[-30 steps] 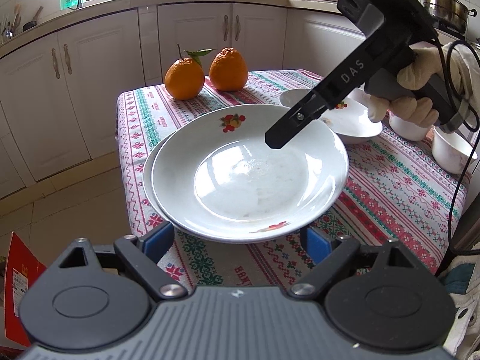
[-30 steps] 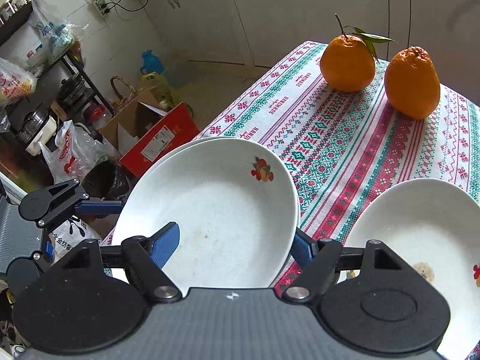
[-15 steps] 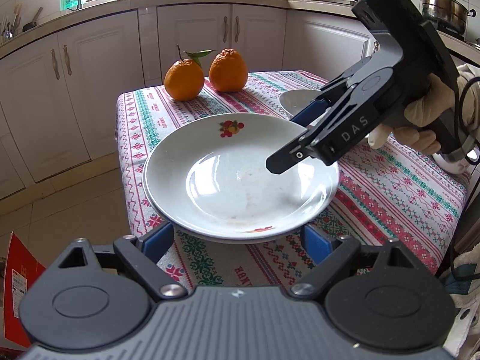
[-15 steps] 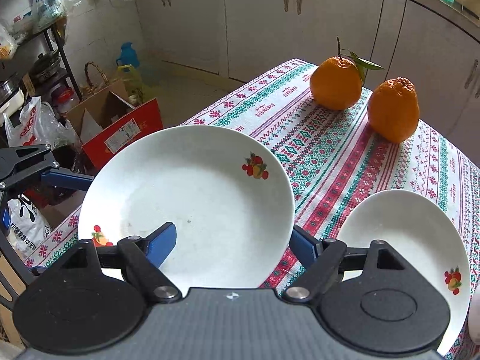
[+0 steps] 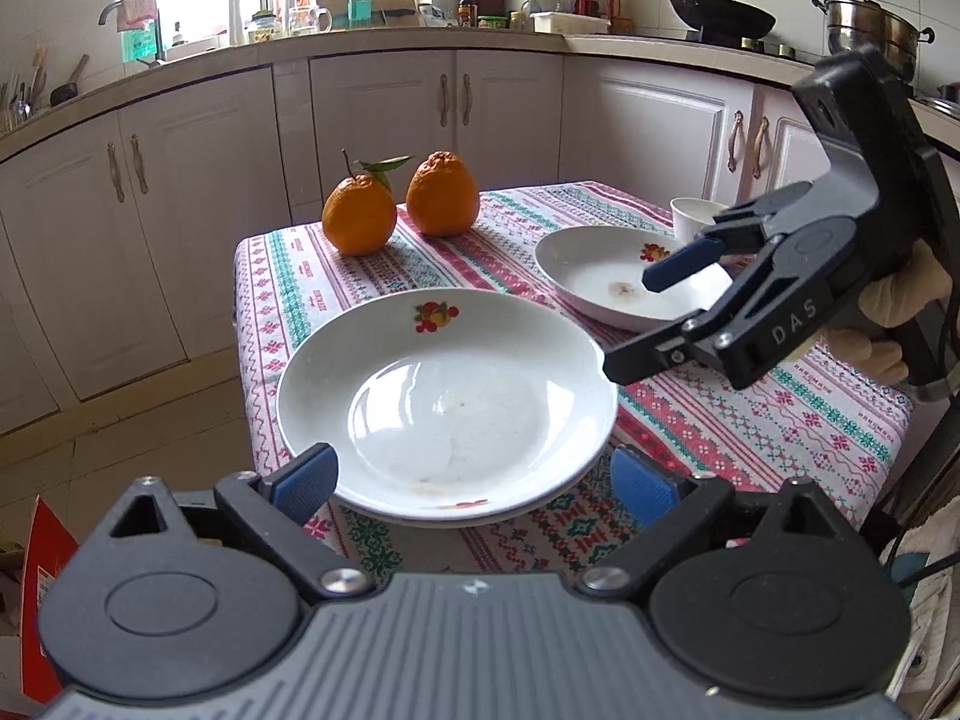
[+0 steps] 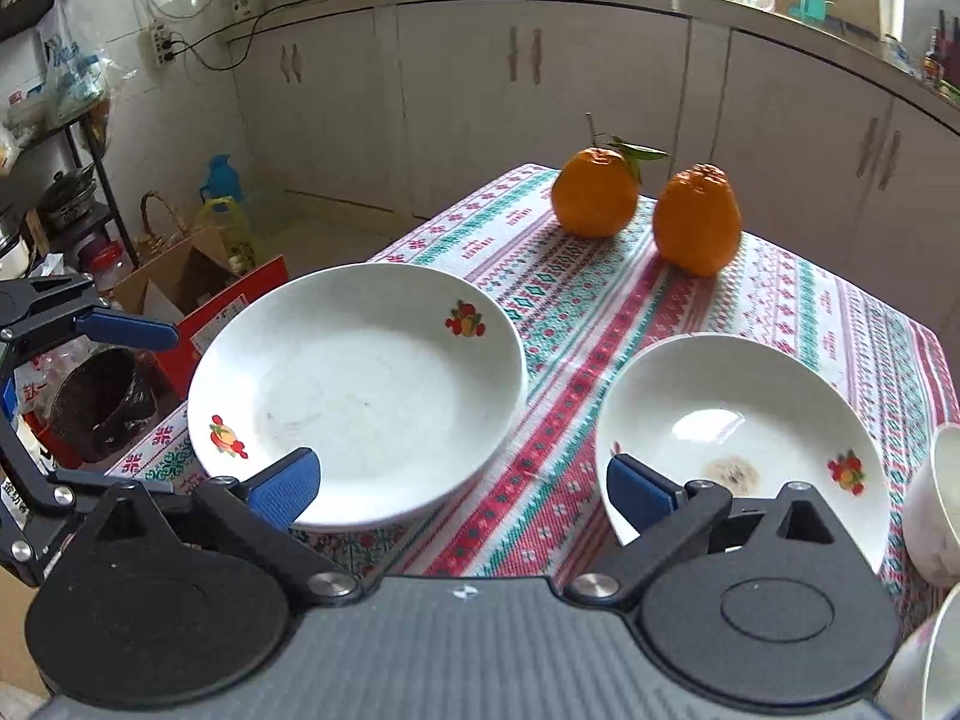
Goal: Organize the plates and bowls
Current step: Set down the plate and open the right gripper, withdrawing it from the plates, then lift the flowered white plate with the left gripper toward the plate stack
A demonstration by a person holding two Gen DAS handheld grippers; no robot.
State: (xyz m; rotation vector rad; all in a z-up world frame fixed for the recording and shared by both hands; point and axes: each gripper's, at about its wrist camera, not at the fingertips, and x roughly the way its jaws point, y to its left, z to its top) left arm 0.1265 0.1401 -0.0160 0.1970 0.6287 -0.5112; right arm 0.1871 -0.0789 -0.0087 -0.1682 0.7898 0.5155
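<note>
On the floor at far left of the right wrist view stand an open cardboard box [image 6: 180, 276] and a red carton [image 6: 240, 300], next to a metal rack with pots and bags. Pale cabinet doors [image 5: 150, 228] with slim handles run round the room under a curved counter crowded with bottles; a black wok [image 5: 720, 15] and a steel pot [image 5: 870, 30] sit at its right end.

The tabletop [image 5: 780, 414] wears a woven cloth in red, green and white cross-stitch bands. Near its left edge lies a stack of two glossy white deep plates [image 5: 447, 396], round, shallow-welled, with small fruit decals on the rim. The left gripper [image 5: 474, 480] hovers at the stack's near rim, its blue-padded jaws opening, the rim between them but untouched. Beyond sit two knobbly oranges [image 5: 360, 216], one with stem and leaves. Right of the stack lies a smaller white plate [image 5: 606, 282] with a brown smear, a white cup [image 5: 690, 219] behind it. The right gripper [image 5: 636, 318], in a gloved hand [image 5: 888, 312], hangs over this plate, jaws opening and empty. White bowls [image 6: 936, 504] show at the far right.
</note>
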